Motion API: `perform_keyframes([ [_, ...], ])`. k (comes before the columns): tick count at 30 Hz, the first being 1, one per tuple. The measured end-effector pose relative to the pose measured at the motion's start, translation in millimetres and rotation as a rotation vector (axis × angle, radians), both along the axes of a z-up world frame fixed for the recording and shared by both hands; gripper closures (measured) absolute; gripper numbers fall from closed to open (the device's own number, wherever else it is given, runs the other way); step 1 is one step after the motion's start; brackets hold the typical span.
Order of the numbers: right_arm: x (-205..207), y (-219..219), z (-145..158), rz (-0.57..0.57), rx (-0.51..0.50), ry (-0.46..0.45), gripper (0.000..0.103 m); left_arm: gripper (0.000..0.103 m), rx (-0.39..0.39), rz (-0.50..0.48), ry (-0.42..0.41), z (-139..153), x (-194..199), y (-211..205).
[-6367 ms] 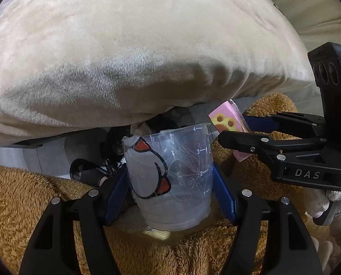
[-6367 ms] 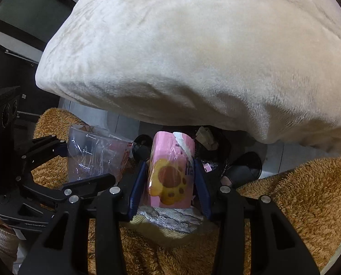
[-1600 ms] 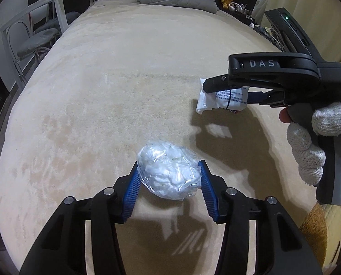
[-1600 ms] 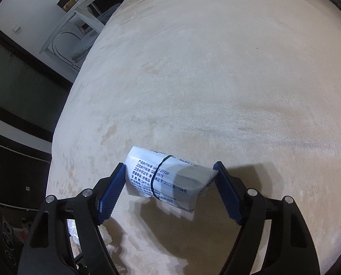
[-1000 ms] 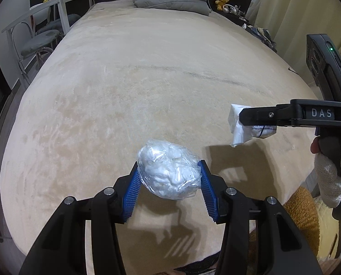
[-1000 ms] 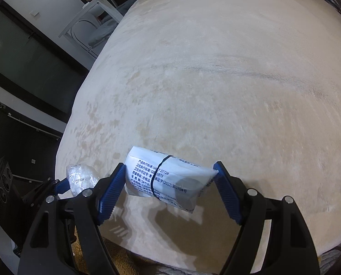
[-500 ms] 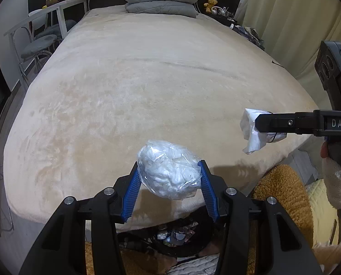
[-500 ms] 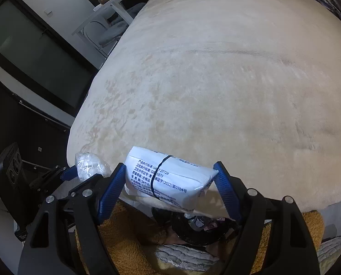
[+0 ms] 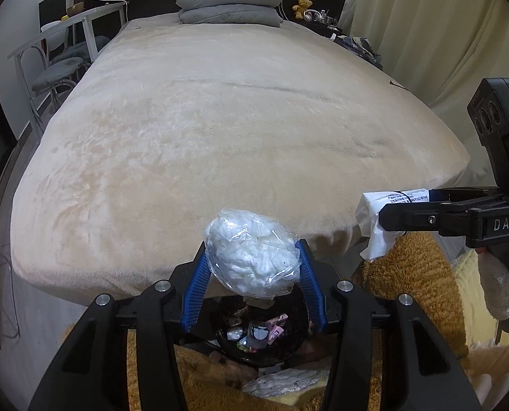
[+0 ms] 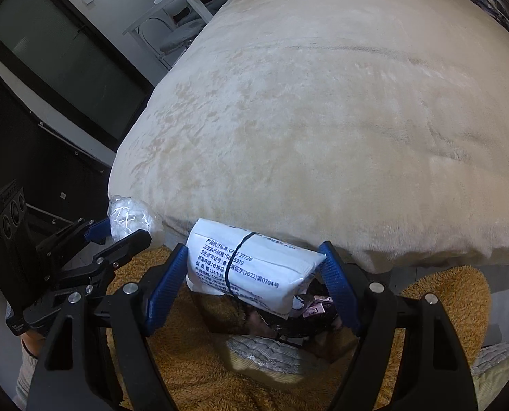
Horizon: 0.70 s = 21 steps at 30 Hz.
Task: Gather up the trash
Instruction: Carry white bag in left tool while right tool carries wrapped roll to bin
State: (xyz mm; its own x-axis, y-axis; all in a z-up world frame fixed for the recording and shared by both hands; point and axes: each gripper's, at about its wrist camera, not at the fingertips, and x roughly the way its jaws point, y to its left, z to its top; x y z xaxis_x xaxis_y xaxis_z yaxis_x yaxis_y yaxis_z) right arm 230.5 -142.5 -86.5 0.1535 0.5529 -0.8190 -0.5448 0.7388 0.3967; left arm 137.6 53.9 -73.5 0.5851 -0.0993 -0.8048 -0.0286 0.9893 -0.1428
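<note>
My left gripper (image 9: 252,279) is shut on a crumpled clear plastic bag (image 9: 252,257) stuffed with white wadding, held just above a black trash bin (image 9: 259,337) that holds several scraps. My right gripper (image 10: 254,275) is shut on a white tissue pack (image 10: 251,263) with blue print and a black band. That pack hangs over the bin (image 10: 309,311), whose inside is partly hidden behind it. From the left wrist view the tissue pack (image 9: 379,221) hangs at the right, past the foot of the bed. The plastic bag (image 10: 127,217) shows at the left in the right wrist view.
A wide beige bed (image 9: 227,130) fills the background, with grey pillows (image 9: 228,5) at its head. Brown fluffy fabric (image 10: 192,363) surrounds the bin. A white desk and chairs (image 9: 62,54) stand at the left, curtains (image 9: 435,27) at the right. A gloved hand (image 9: 499,286) grips the right tool.
Both grippers have drawn back from over the bed to its foot, each keeping its load. The trash bin and brown fabric have come into view beneath them.
</note>
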Motion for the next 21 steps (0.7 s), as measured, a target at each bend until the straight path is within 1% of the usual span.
perform_keyframes([
  [5, -15.6, -3.0, -12.1, 0.036, -0.017, 0.018, 0.026, 0.055, -0.014, -0.017, 0.034, -14.6, -17.0, -9.2],
  [9, -24.3, -3.7, -30.0, 0.055, -0.043, 0.05, 0.026, 0.055, -0.031, -0.033, 0.075, -32.7, -25.2, -15.9],
  [14, -28.4, -5.3, -61.2, 0.057, -0.081, 0.107, 0.026, 0.055, -0.06, -0.052, 0.148, -65.9, -29.7, -23.4],
  [18, -28.2, -5.0, -89.1, 0.05, -0.117, 0.165, 0.026, 0.055, -0.093, -0.057, 0.213, -95.6, -27.9, -25.2],
  [21, -28.8, -4.6, -106.1, 0.048, -0.143, 0.191, 0.026, 0.055, -0.11, -0.064, 0.257, -113.9, -25.6, -26.4],
])
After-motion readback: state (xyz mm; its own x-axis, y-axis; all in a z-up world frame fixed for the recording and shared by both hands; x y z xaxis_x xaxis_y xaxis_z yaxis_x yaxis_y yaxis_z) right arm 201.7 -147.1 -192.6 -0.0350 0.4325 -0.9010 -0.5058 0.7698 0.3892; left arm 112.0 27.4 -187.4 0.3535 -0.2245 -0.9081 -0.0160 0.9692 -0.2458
